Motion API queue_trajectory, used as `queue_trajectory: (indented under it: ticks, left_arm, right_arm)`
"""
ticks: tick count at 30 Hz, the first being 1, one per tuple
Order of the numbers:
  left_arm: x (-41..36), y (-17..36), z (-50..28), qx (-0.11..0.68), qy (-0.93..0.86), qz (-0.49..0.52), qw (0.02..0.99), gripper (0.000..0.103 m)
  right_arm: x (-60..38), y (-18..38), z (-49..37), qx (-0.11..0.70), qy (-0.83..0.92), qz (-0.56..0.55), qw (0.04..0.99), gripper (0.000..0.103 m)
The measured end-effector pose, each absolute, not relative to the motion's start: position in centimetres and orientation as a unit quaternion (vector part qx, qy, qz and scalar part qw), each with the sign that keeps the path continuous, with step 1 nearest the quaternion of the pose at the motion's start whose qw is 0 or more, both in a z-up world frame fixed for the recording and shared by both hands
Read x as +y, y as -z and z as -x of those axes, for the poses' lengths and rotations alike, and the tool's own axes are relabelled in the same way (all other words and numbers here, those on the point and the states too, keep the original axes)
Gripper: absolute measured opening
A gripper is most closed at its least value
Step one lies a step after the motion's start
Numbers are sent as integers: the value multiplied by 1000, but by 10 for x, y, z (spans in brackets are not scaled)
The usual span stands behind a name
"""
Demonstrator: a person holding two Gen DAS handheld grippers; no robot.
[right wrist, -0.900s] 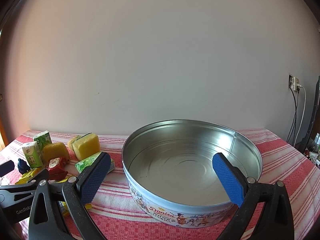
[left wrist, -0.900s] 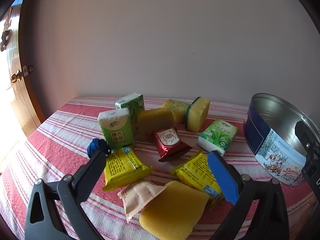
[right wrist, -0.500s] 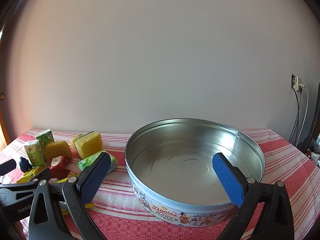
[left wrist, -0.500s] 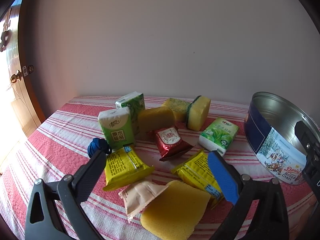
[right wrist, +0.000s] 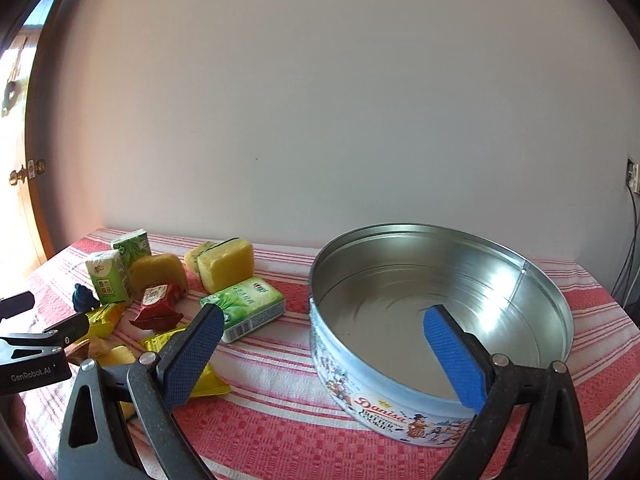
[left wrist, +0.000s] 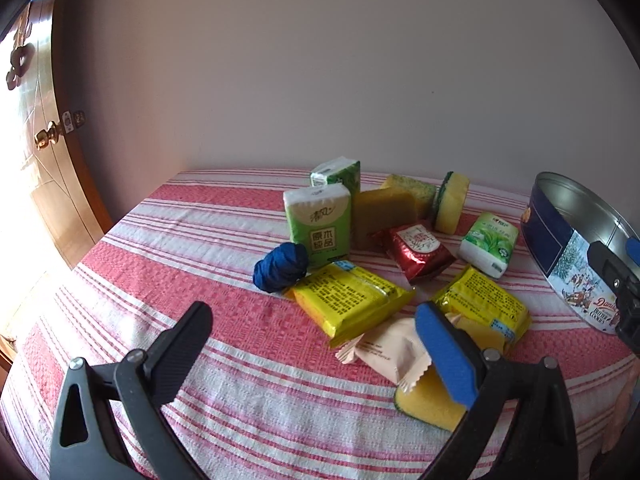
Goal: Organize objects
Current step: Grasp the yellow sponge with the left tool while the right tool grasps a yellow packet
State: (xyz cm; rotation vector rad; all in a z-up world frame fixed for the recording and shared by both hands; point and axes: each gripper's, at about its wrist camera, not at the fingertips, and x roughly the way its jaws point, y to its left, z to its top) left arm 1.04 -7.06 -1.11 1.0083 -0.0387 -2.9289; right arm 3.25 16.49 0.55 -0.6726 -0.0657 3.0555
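Note:
A heap of small goods lies on the striped cloth: a blue cloth ball, green tissue packs, a red packet, two yellow packets, a beige packet and several yellow sponges. My left gripper hovers open in front of them, holding nothing; its blue pad covers part of the nearest sponge. The round metal cookie tin stands empty to the right. My right gripper is open at the tin's near left wall, one finger over its inside.
The table carries a red and white striped cloth and backs onto a plain wall. A wooden door with a brass knob is at the left. A wall socket with cables is at the far right. Bare cloth lies left of the heap.
The left view has swung left and dipped, so the heap now sits right of centre. In the right view the tin has slid rightward. Both grippers stay open and empty.

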Motion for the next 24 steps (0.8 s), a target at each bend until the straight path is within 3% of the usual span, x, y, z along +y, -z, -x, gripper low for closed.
queue_trajectory:
  ticks: [2, 6, 8, 17, 18, 21, 24]
  left_arm:
    - [-70, 13, -17, -20, 943, -333, 12, 103]
    - [-60, 15, -30, -53, 936, -346, -23, 103]
    - [-52, 16, -35, -61, 929, -360, -51, 103]
    - [-9, 37, -20, -87, 895, -419, -125, 100]
    - [-6, 42, -16, -84, 890, -430, -126, 94]
    - [-8, 46, -4, -49, 886, -442, -132, 88]
    - [-12, 43, 6, -44, 890, -435, -130, 70]
  right_arm:
    - [157, -1, -25, -31, -971, 238, -22, 93]
    - [142, 9, -13, -54, -951, 294, -79, 70]
    - [138, 14, -10, -58, -943, 312, -99, 64]
    - [149, 15, -13, -43, -944, 316, -82, 63]
    - [152, 14, -14, -41, -944, 316, -82, 63]
    - [153, 13, -14, -44, -944, 316, -81, 63]
    - [153, 14, -13, -44, -943, 320, -85, 63]
